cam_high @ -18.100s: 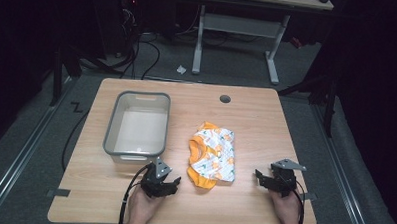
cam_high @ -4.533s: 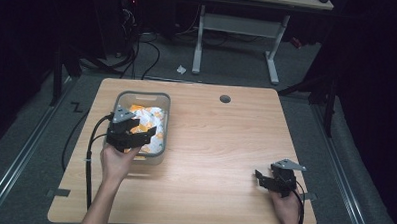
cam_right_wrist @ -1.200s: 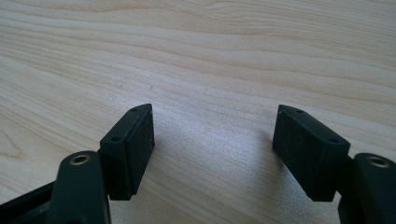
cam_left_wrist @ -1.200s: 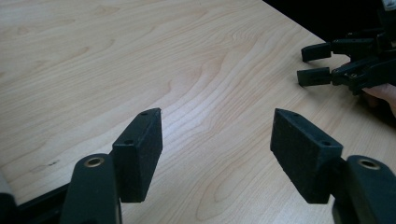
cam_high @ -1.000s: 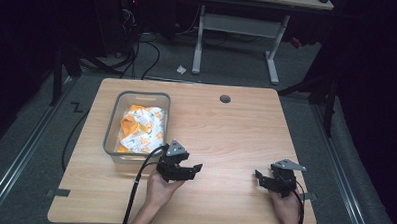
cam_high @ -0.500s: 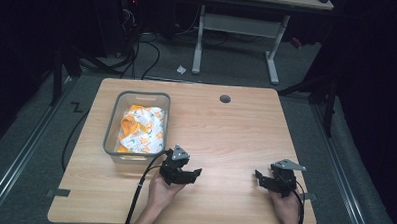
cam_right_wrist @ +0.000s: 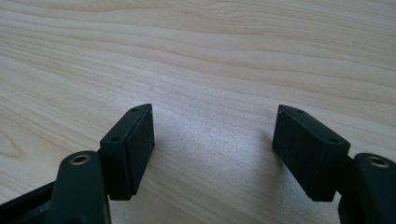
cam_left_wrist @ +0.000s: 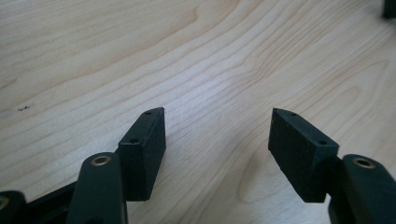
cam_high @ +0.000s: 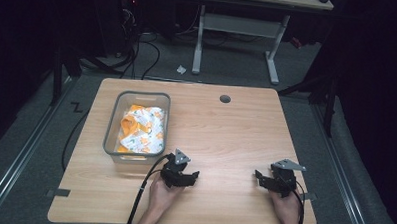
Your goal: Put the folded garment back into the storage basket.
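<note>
High view: we see the grey plastic bin near the worktop's left edge, with the orange and white cloth inside it. Our left gripper and right gripper rest near the front edge, both with jaws spread and holding nothing.

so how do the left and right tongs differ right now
The left tongs sit near the table's middle, just beside the grey bin; the right tongs sit toward the right edge, apart from everything. The left cable trails over the tabletop. Both are open, holding nothing.
</note>
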A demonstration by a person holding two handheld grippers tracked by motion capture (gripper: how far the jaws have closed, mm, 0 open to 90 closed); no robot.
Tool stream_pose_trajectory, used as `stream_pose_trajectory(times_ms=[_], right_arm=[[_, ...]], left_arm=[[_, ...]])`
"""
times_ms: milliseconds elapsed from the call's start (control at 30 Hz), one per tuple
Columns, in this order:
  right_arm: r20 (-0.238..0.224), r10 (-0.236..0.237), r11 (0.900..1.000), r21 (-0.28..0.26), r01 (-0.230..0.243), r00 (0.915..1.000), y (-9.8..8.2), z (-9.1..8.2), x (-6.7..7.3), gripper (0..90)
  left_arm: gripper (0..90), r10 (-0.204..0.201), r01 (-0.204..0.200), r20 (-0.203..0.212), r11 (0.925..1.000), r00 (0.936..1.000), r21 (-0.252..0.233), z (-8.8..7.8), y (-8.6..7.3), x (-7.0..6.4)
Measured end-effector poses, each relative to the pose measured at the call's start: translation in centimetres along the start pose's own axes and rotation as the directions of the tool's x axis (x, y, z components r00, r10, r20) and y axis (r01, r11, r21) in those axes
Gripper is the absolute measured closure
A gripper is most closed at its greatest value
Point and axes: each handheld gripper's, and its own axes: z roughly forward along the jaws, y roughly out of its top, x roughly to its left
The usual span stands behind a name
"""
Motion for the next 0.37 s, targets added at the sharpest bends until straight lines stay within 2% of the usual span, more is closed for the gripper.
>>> stream_pose_trajectory(times_ms=[100, 133, 200, 367], right_arm=[[0.000, 0.000, 1.000, 0.000, 0.000, 1.0000, 0.00, 0.00, 0.00, 29.9], [0.000, 0.000, 1.000, 0.000, 0.000, 1.0000, 0.00, 0.00, 0.00, 29.9], [0.000, 0.000, 1.000, 0.000, 0.000, 1.0000, 0.00, 0.00, 0.01, 29.9], [0.000, 0.000, 1.000, 0.000, 0.000, 1.0000, -0.01, 0.00, 0.01, 29.9]], left_arm=[[37.5, 0.022, -0.023, -0.025, 0.9997, 0.9994, -0.014, 0.15, -0.15, -0.14], [37.0, 0.041, -0.042, -0.040, 0.9989, 0.9984, -0.022, 0.28, -0.28, -0.37], [35.4, 0.086, -0.086, -0.067, 0.9962, 0.9941, -0.008, 0.40, -0.26, -0.78], [34.3, 0.082, -0.083, -0.067, 0.9965, 0.9944, -0.008, 0.40, -0.27, -0.78]])
